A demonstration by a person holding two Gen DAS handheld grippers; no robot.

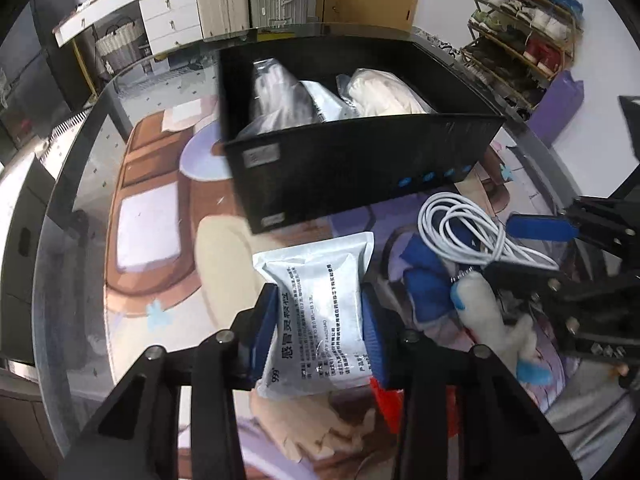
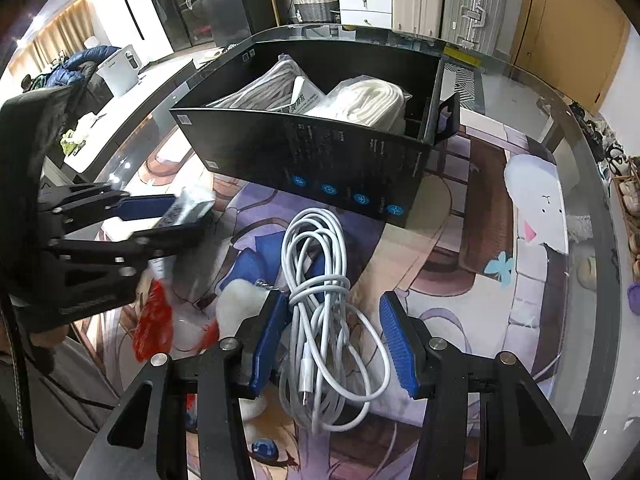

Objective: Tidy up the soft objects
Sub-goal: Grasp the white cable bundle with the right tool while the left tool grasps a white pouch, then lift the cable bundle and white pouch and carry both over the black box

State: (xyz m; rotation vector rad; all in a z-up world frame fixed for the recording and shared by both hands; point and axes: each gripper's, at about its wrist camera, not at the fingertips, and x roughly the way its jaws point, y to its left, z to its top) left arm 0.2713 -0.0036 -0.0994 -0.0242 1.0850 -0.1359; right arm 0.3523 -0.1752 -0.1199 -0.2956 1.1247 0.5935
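- Left wrist view: the left gripper (image 1: 320, 320) pinches a white sachet pack (image 1: 316, 312) between its blue pads, pressed on both long edges, so the pack stands lifted off the printed table mat (image 1: 148, 240), likely ready to carry toward the box.
- The black box (image 1: 360, 160) sits at 12 o'clock from the pack, its open top facing up. Inside lie bagged soft goods: a clear-wrapped bundle at the left and a cream cloth roll (image 1: 384, 96) at the right.
- At 3 o'clock the white cable (image 1: 460, 228) lies coiled on the mat, with a small plush toy (image 1: 488, 312) just below it and the right gripper reaching in from that side.
- Right wrist view: the right gripper (image 2: 334, 340) straddles the cable (image 2: 320, 280). Its jaws are spread partway; the left pad touches the bound waist of the coil, while the right pad stands apart, so it is not gripped.
- The box (image 2: 320, 160) lies at 12 o'clock, holding two wrapped white bundles (image 2: 368, 104) side by side.
- At 9 o'clock the left gripper (image 2: 180, 212) holds its pack aloft; a red wrapper (image 2: 154, 320) lies below.
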